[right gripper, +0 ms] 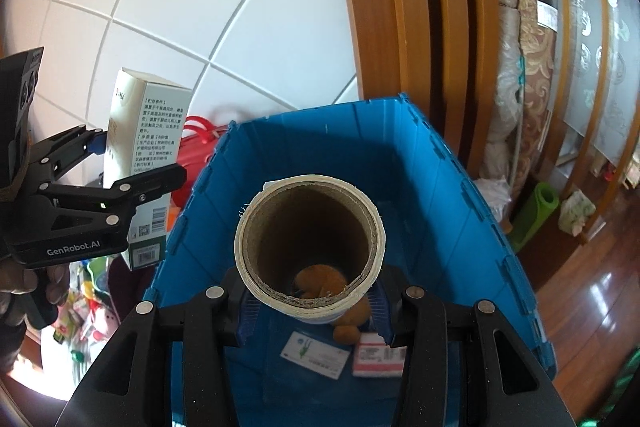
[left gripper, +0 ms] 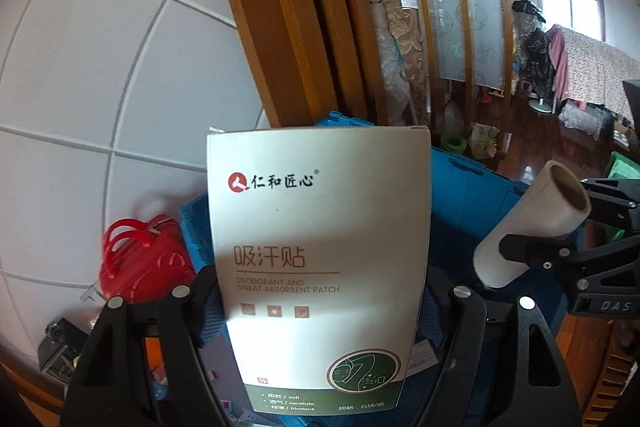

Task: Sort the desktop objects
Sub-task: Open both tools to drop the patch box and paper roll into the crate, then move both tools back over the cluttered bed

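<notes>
My left gripper [left gripper: 320, 299] is shut on a white and green box of sweat absorbent patches [left gripper: 316, 247], held upright over the blue crate [left gripper: 464, 183]. In the right wrist view the same box [right gripper: 144, 163] shows at the left in the left gripper [right gripper: 138, 159], beside the crate. My right gripper [right gripper: 312, 303] is shut on a white roll with a cardboard core [right gripper: 310, 247], its open end facing the camera, above the inside of the blue crate [right gripper: 440, 187]. In the left wrist view the roll [left gripper: 532, 223] and the right gripper [left gripper: 552, 231] hang at the right.
In the crate lie a brown plush toy [right gripper: 348, 327], a white card [right gripper: 316, 355] and a pink-edged packet [right gripper: 376, 355]. A red bag [left gripper: 140, 259] sits left of the crate by the white tiled wall. Small colourful items lie on the desk [right gripper: 88, 311]. Rolled rugs [right gripper: 528, 67] stand behind.
</notes>
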Demonstrator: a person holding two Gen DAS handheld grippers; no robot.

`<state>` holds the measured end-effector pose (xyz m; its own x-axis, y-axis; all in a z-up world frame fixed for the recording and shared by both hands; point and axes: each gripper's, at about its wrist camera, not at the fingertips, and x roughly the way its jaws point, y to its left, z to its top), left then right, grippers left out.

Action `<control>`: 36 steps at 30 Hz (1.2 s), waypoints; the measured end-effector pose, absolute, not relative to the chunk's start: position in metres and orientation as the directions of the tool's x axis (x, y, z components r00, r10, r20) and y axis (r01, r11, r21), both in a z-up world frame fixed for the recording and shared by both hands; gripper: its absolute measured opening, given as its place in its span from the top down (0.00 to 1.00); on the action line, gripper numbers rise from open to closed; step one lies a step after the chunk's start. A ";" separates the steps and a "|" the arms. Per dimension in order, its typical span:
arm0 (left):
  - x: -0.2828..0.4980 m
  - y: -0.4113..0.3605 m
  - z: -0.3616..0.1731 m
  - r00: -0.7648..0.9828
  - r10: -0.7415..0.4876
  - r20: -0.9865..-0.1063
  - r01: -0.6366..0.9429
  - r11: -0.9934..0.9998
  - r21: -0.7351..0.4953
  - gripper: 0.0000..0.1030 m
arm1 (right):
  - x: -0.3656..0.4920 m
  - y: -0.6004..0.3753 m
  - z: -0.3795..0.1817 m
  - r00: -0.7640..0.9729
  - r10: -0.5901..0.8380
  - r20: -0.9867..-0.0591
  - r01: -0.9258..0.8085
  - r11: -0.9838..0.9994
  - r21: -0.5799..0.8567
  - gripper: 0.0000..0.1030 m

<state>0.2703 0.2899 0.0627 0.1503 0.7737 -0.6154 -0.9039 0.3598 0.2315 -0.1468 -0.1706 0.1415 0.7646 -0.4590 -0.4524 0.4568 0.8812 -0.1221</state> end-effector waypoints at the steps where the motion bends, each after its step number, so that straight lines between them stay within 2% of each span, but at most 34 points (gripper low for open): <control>1: 0.270 0.290 0.062 0.163 0.765 -0.623 -0.905 0.368 0.215 0.26 | -0.146 -0.170 0.141 0.760 -0.467 -0.452 0.460 0.878 -0.135 0.45; 2: 0.270 0.291 0.062 0.160 0.766 -0.622 -0.908 0.361 0.211 0.26 | -0.145 -0.169 0.141 0.751 -0.482 -0.452 0.468 0.871 -0.151 0.35; 3: 0.270 0.291 0.062 0.147 0.772 -0.618 -0.911 0.349 0.220 0.26 | -0.144 -0.169 0.142 0.743 -0.498 -0.447 0.478 0.863 -0.165 0.15; 4: 0.269 0.289 0.062 0.136 0.777 -0.614 -0.912 0.340 0.228 0.25 | -0.145 -0.167 0.143 0.746 -0.504 -0.435 0.482 0.860 -0.168 0.12; 11: 0.255 0.277 0.059 0.091 0.789 -0.608 -0.921 0.299 0.250 0.25 | -0.141 -0.161 0.145 0.755 -0.497 -0.428 0.472 0.865 -0.173 0.12; 21: 0.213 0.251 0.047 0.053 0.779 -0.625 -0.945 0.242 0.221 0.25 | -0.124 -0.136 0.136 0.775 -0.460 -0.434 0.420 0.887 -0.191 0.12; 36: 0.080 0.191 0.013 -0.087 0.736 -0.672 -0.988 0.025 0.155 0.24 | -0.065 -0.062 0.108 0.799 -0.353 -0.487 0.278 0.935 -0.221 0.12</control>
<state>0.0804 0.1907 0.0126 -0.0867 0.7356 -0.6719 -0.9875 0.0255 0.1554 -0.0654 -0.0620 0.1080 0.7993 -0.3526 -0.4867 0.2776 0.9349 -0.2213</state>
